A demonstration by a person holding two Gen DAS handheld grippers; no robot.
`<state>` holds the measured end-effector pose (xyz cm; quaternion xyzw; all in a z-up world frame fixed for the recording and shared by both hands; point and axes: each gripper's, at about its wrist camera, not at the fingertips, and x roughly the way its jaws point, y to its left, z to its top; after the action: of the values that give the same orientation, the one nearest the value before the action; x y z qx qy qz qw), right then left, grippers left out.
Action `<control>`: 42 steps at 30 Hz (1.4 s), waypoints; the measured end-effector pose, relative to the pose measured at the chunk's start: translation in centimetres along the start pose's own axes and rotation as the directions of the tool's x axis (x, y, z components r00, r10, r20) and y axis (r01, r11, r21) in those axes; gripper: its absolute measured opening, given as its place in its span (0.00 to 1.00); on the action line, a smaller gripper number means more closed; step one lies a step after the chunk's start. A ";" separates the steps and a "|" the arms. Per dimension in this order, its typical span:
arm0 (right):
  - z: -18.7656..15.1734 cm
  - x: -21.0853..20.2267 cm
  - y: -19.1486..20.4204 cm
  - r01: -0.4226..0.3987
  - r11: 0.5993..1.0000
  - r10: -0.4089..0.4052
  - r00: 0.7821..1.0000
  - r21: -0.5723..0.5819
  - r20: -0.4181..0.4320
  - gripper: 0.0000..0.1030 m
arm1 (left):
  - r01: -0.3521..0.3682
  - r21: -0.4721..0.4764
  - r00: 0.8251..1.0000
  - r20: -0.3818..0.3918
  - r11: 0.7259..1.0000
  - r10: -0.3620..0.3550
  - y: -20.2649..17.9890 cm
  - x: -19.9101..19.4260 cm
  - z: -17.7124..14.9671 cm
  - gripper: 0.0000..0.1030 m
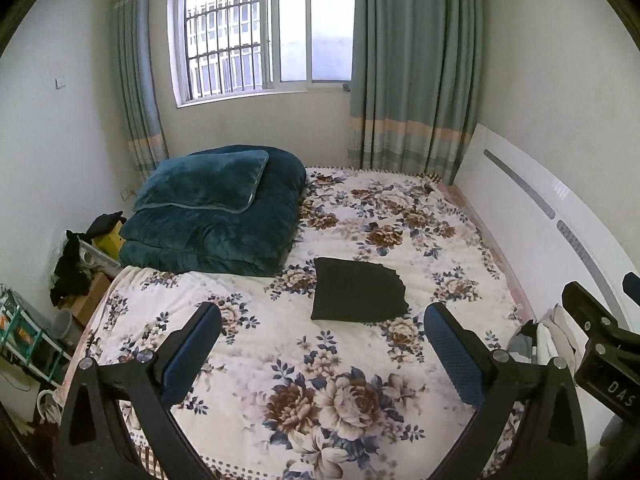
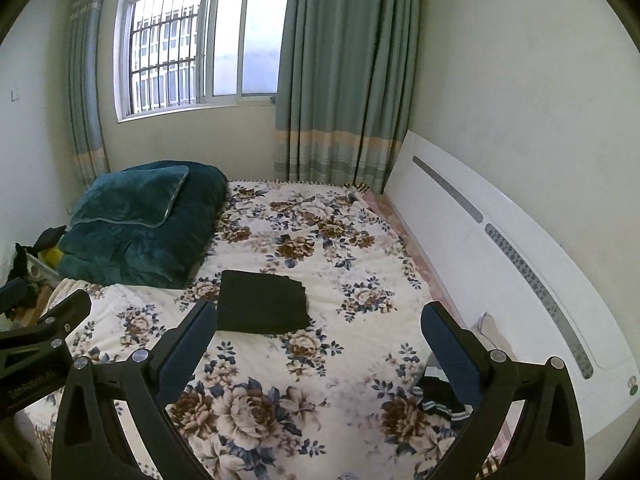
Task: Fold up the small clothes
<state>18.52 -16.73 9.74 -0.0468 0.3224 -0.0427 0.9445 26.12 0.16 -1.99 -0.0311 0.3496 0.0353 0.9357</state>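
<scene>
While both tongs gape empty | folded black garment mid-bed | bedspread around it clear, seemingly

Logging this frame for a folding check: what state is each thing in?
Left tongs: open, empty, above the bed.
Right tongs: open, empty.
Black garment: folded, lying flat on the bedspread.
Teal blanket: folded, stacked at the bed's far left.
Striped dark garment: crumpled, unfolded.
Curtains: drawn apart.

left wrist: above bed, facing window | right wrist: same, further right | shared: bed
</scene>
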 end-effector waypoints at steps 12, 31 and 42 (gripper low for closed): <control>0.3 0.0 -0.2 -0.031 0.999 0.031 0.999 -0.010 -0.009 1.00 | -0.004 -0.008 1.000 -0.003 1.000 0.004 -0.4 -1.3 -0.6 1.00; 0.6 0.2 -0.7 -0.058 0.998 0.058 0.998 -0.001 -0.001 1.00 | -0.018 -0.011 1.000 0.026 1.000 0.018 -0.2 -2.8 -0.2 1.00; 0.2 0.0 -0.5 -0.065 0.998 0.065 0.998 0.007 -0.001 1.00 | -0.017 -0.011 0.999 0.038 1.000 0.018 -0.8 -3.5 0.2 1.00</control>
<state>18.58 -17.24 9.96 -0.0329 0.3241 -0.0131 0.9453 23.70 -0.81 0.46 -0.0324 0.3315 0.0459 0.9418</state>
